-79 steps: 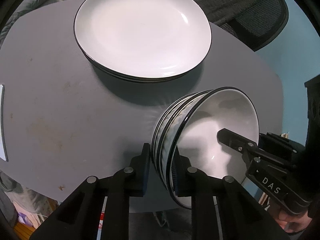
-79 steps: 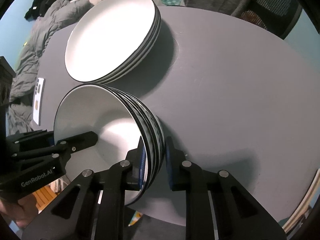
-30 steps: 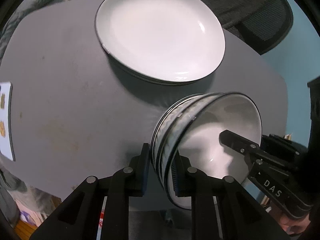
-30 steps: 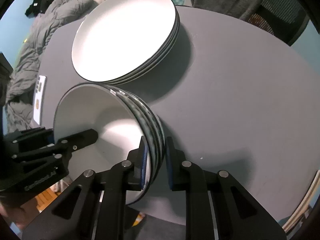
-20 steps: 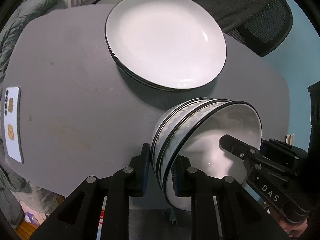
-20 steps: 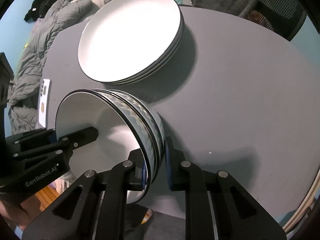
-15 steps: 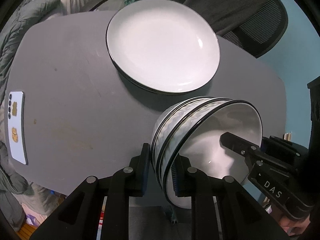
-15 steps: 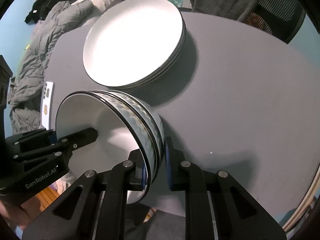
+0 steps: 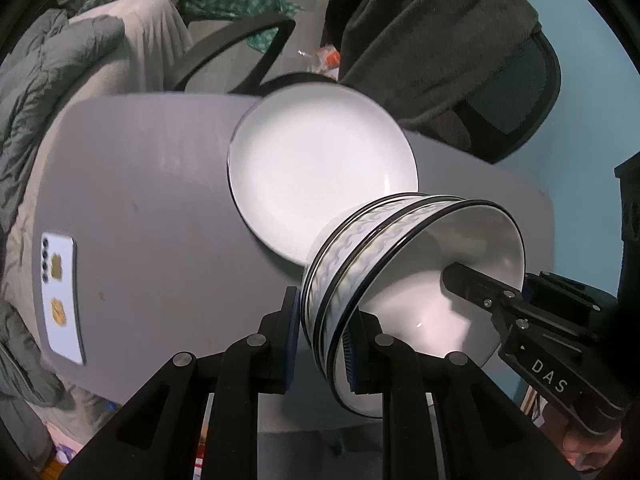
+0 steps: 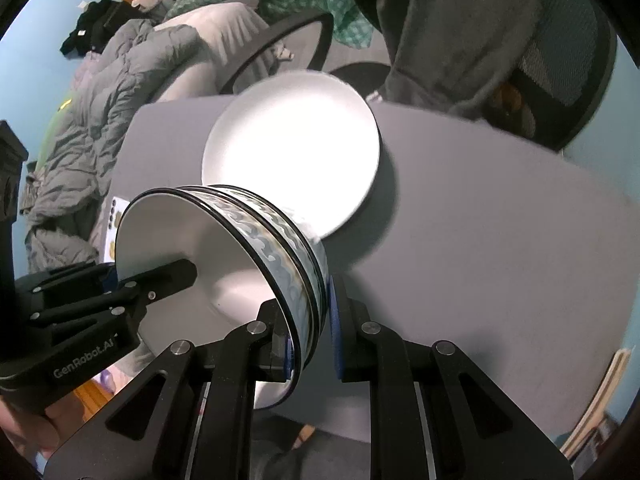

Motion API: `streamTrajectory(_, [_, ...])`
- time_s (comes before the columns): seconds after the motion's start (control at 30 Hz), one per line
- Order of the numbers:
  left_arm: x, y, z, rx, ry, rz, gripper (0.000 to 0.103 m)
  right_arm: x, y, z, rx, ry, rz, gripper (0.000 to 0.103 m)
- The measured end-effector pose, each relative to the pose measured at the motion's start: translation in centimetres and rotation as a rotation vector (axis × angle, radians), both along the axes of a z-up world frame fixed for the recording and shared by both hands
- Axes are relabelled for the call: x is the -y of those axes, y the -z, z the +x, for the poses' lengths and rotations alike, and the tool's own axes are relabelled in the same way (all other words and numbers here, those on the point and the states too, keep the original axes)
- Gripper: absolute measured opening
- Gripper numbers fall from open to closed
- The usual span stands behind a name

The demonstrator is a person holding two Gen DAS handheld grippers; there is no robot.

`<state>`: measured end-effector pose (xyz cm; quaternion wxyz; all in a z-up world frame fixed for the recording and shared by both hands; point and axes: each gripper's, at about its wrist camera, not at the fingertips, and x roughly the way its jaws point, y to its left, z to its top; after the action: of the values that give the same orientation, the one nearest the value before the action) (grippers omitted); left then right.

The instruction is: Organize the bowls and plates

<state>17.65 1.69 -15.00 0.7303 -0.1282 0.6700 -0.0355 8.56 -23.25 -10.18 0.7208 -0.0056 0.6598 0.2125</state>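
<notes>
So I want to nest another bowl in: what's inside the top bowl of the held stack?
The top bowl holds only one finger each of the left gripper and right gripper; its white inside looks bare, with patches hidden behind those fingers.

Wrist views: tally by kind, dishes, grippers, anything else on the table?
Bowls: 3, nested, by rims
Plates: 1 showing; any beneath blurred
Phone: 1
Hand-held grippers: 2, left hand-held gripper and right hand-held gripper
Total: 7

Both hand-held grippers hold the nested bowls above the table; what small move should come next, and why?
Probably carry the stack of white patterned bowls sideways over the stacked white plates: left hand-held gripper and right hand-held gripper clamp opposite rims, bowls clear of the grey table.
</notes>
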Motion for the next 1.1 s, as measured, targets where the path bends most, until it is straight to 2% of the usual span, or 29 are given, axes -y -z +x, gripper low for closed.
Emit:
streamTrajectory(0.23, [-0.8,0.4,3.1,0.011,-0.021,0.015,0.018,-1.5,0.0,2.9,0.029,-0.002,0.001,0.015])
streamTrajectory(0.47, [-1.3,2.8,6.0,-0.031,-0.035,0.010,0.018,-2.3,1.6,5.3,0.009,-0.006,-0.008,0.015])
streamTrajectory(0.73, [-1.1,4.3,6.9,-0.067,-0.030,0.025,0.018,-2.7,3.4,7.1,-0.034,-0.022,-0.038,0.015])
streamTrajectory(1.1, [-1.2,5.0,7.7,-0.066,-0.014,0.051,0.018,-3.6,4.0,7.9,-0.039,-0.028,-0.067,0.014])
